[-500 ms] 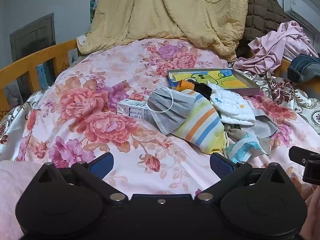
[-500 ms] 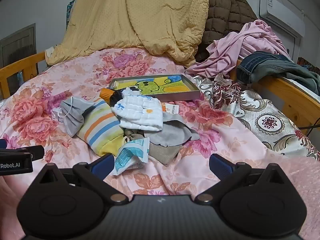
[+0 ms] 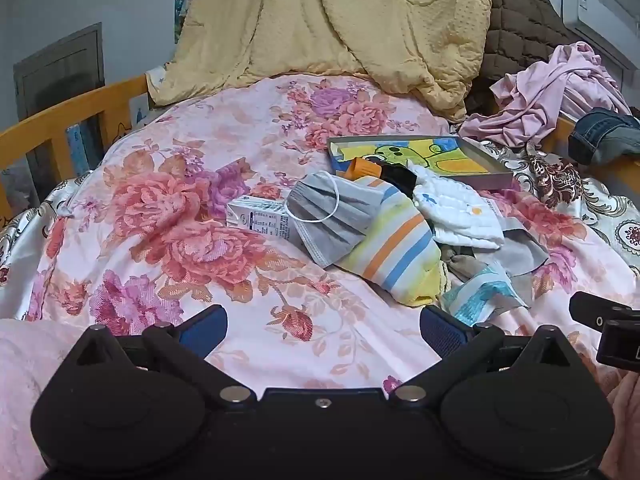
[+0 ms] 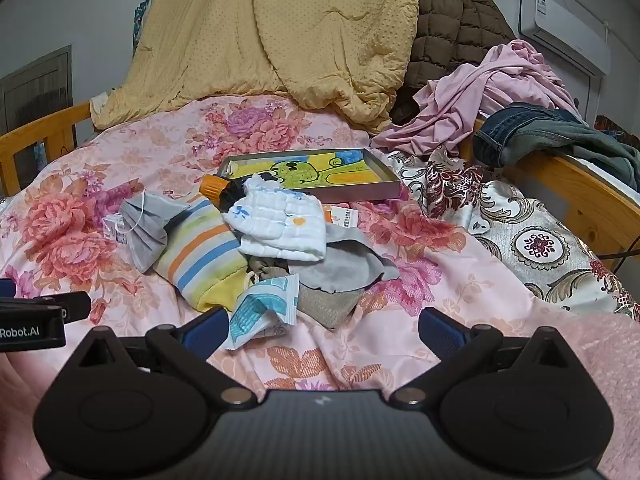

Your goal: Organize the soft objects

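Note:
A pile of soft things lies mid-bed: a grey face mask, a striped cloth, a white quilted cloth, grey cloths and a blue-white packet. My left gripper is open and empty, short of the pile to its left. My right gripper is open and empty, its left finger close beside the packet.
A shallow tray with a yellow-green picture lies behind the pile. A small carton lies left of the mask. An orange-capped item pokes from the pile. Yellow blanket, pink garment, jeans, wooden rails.
Both grippers have moved slightly; the views are almost the same, and the pile has not moved.

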Demonstrator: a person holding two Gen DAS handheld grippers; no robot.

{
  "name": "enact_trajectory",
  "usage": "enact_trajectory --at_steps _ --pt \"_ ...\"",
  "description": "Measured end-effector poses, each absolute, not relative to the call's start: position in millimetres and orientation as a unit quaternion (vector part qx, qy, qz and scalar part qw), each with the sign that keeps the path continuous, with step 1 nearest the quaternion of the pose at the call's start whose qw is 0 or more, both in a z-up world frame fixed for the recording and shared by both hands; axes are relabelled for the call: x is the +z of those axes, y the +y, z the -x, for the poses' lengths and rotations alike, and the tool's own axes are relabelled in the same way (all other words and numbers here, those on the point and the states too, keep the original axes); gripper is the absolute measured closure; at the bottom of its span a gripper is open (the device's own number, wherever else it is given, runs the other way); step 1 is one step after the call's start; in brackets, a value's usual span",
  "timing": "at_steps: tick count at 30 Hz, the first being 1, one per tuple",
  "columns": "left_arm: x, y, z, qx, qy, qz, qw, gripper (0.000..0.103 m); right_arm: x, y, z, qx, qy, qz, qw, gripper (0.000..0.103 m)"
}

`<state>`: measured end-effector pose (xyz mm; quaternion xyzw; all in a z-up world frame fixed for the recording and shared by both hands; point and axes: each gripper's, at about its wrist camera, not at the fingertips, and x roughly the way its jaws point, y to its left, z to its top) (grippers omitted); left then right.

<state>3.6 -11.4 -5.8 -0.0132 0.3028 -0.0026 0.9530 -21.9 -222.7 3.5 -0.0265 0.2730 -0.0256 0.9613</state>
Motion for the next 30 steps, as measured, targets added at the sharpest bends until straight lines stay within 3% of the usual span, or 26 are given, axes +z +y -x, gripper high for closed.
enact_trajectory --at_steps 30 --pt "-2.9 -1.1 -2.6 -0.007 0.304 0.018 0.953 0.001 3.9 -221.9 22.5 -0.026 0.273 0.028 0.961 0.000"
